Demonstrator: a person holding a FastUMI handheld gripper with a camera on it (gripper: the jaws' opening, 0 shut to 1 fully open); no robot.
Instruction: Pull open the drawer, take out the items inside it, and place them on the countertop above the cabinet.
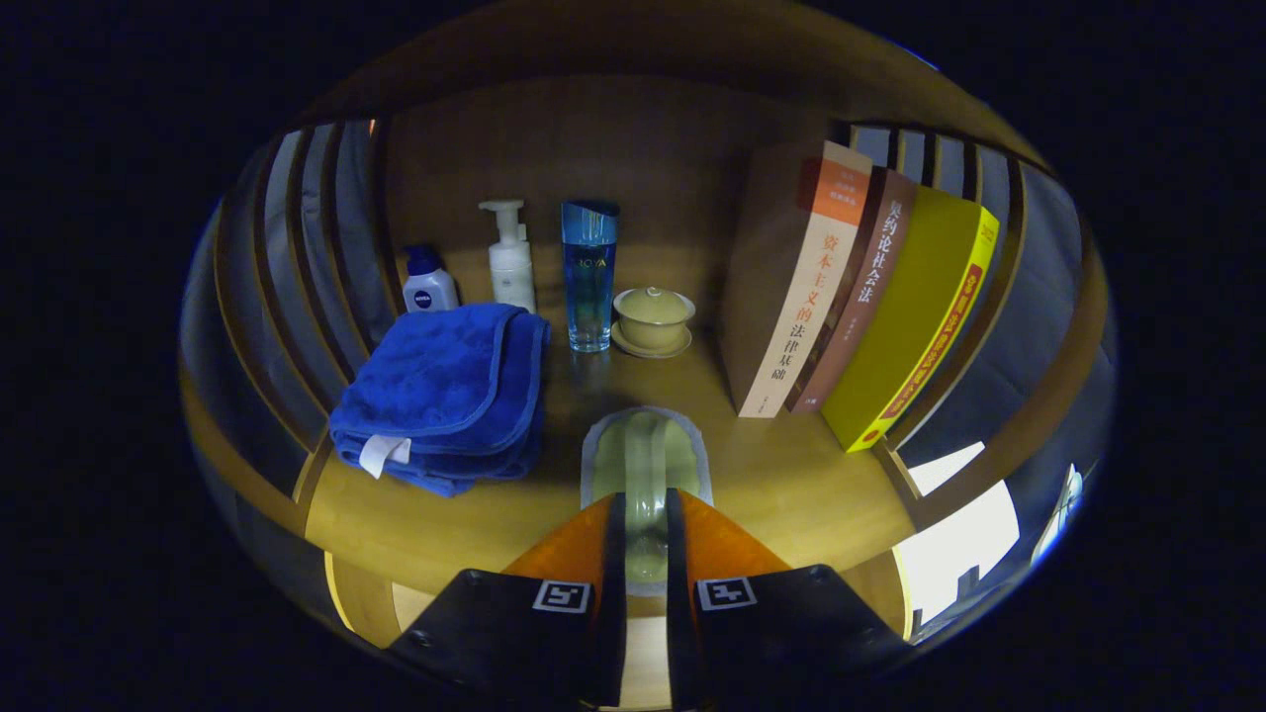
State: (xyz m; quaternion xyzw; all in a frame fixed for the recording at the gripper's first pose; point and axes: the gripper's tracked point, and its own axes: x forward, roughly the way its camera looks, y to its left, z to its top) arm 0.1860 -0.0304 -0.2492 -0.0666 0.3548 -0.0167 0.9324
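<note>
A: Gripper [645, 514] nearly closed on a pale flat item [645, 460], lower centre, over the countertop [781, 485].
B: Looks like glazed ceramic, maybe a spoon: stiff, slippery, fragile. Hold mid-handle, set down gently.

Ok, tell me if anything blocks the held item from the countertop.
Nothing visible does. The gripper is shut on the pale green item over bare countertop; blue towel left of it, books right, glass and lidded cup beyond.
</note>
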